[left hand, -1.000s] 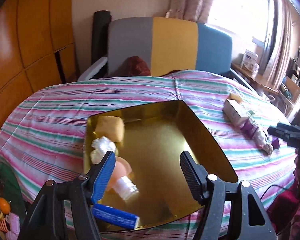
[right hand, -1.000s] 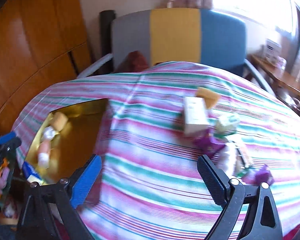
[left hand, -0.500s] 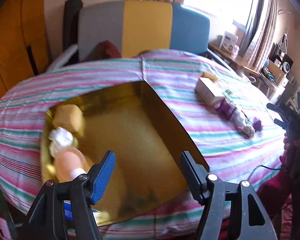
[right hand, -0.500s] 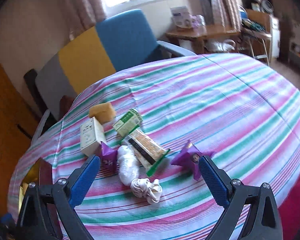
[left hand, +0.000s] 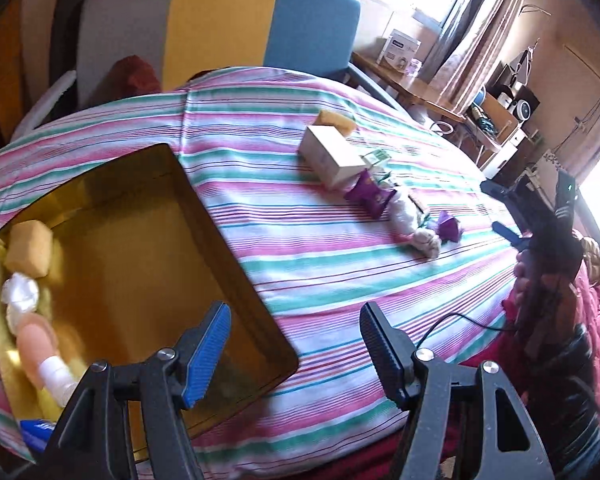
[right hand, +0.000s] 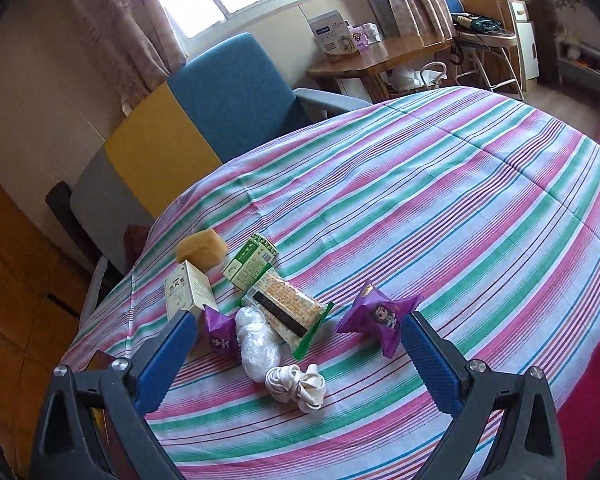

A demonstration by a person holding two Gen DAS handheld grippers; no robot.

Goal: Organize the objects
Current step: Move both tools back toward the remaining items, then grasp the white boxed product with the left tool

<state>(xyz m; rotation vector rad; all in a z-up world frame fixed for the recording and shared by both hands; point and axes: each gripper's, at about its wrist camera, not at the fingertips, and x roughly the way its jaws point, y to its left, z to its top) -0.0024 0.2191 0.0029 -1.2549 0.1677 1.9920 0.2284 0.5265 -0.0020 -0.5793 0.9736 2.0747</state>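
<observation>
A gold tray (left hand: pixel 140 264) lies at the table's left end and holds a yellow sponge (left hand: pixel 28 248), a white wad (left hand: pixel 20 294), a pink bottle (left hand: pixel 40 344) and a blue item (left hand: pixel 34 430). My left gripper (left hand: pixel 296 320) hangs open over the tray's right rim, with nothing between its fingers. Further right lies a pile: white box (right hand: pixel 190 292), sponge (right hand: pixel 202 246), green box (right hand: pixel 250 262), snack packet (right hand: pixel 288 308), plastic wad (right hand: pixel 256 342), white cord coil (right hand: pixel 296 386) and two purple packets (right hand: pixel 378 314). My right gripper (right hand: pixel 298 322) hovers just short of the pile, its jaws opening, gripping nothing.
A striped cloth (right hand: pixel 440 220) covers the round table. Behind it stands a grey, yellow and blue armchair (left hand: pixel 220 24), and a wooden side table (right hand: pixel 380 56) with boxes stands by the window. A hand (left hand: pixel 540 280) holds the right gripper (left hand: pixel 496 208) at the table's right edge.
The left wrist view has swung right, from the tray's middle towards its right rim. The right gripper has rolled and swung over to the pile, and its jaws have widened a little.
</observation>
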